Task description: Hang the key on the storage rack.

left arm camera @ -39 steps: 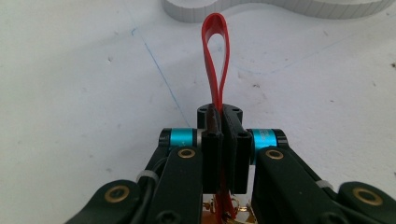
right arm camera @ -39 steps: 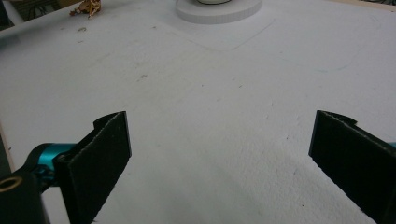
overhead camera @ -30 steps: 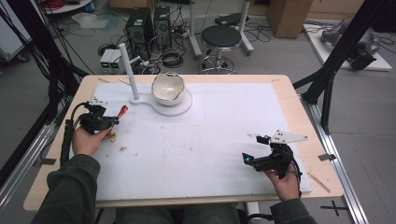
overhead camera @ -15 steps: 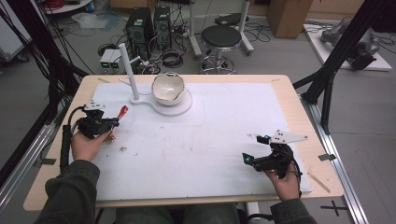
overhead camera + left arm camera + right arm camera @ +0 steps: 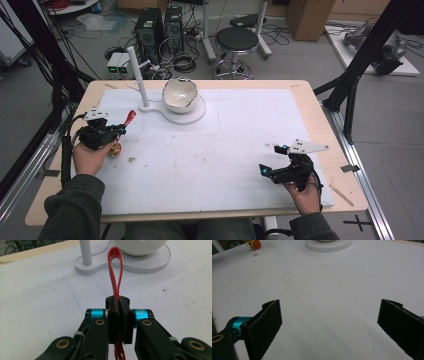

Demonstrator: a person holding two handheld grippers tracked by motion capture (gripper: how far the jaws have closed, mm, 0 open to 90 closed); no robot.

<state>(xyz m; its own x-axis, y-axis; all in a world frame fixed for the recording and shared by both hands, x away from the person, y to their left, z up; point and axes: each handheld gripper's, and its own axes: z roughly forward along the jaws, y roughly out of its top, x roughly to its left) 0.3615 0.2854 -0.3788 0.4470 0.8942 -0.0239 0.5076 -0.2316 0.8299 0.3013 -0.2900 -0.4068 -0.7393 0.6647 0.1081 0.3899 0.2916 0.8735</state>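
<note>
Left gripper [image 5: 119,305]: jaws clamped on red loop [image 5: 114,270], pointing toward bowl [image 5: 180,94] at 1 o'clock. Right gripper [image 5: 329,330]: jaws wide apart, holding nothing.

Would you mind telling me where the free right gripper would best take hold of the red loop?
Probably at its rounded far end: the red loop stands clear beyond the shut left gripper. The open right gripper should come from the bowl side and pinch both strands flat.

Even, soft overhead light, faint shadows, no glare; the near black fingers [image 5: 265,325] look slightly blurred.
</note>
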